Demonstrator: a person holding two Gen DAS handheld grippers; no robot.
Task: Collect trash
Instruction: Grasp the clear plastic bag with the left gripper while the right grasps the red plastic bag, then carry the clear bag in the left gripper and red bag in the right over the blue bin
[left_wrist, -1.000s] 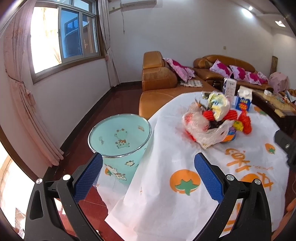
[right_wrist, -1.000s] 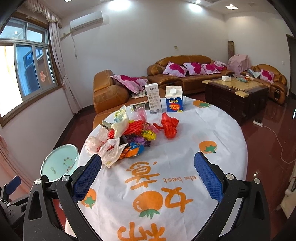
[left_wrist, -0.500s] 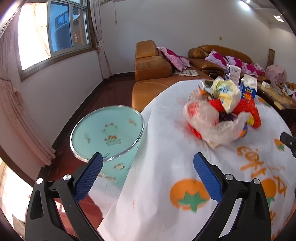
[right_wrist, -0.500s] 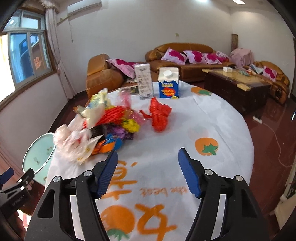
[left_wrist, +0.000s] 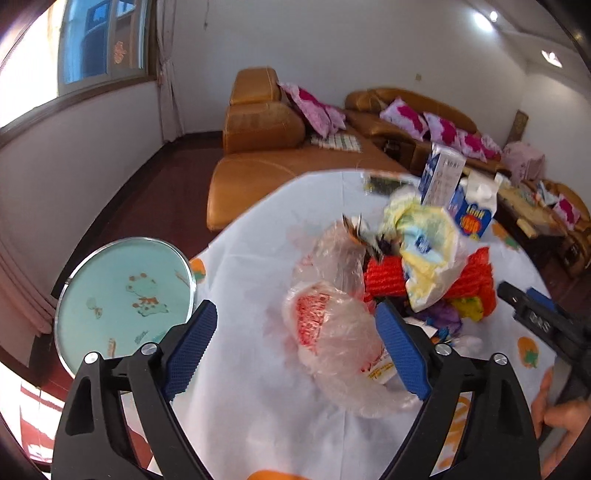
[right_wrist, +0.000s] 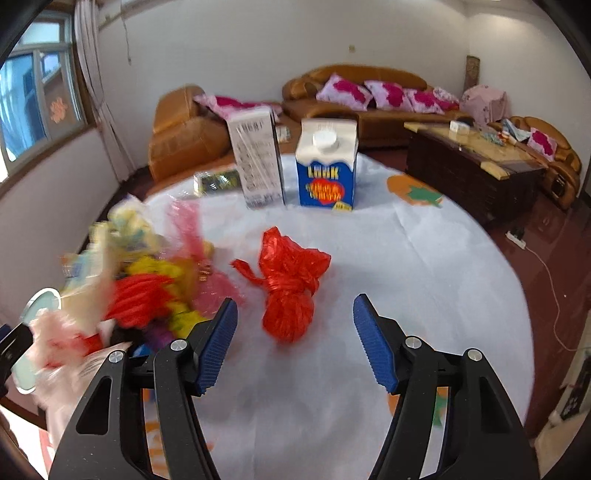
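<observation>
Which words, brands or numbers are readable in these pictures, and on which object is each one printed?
"LOOK": yellow letters on the blue and white milk carton; the text inside its red heart is too blurred to read.
Tall white printed box: rows of small print, unreadable.
Clear plastic bag with red print: lettering crumpled and blurred, unreadable.
White tablecloth with orange fruit prints: its orange lettering is cut off, unreadable.

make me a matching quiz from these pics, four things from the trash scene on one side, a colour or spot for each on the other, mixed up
Things:
1. knotted plastic bag
2. bin
3. milk carton
4. clear plastic bag

Colour or spot:
A. pale turquoise, on the floor beside the table
B. red, lying alone ahead of the right gripper
C. see-through with red print, between the left gripper fingers
D. blue and white, standing upright at the far side

Pairs: 1-B, 2-A, 3-D, 4-C
</observation>
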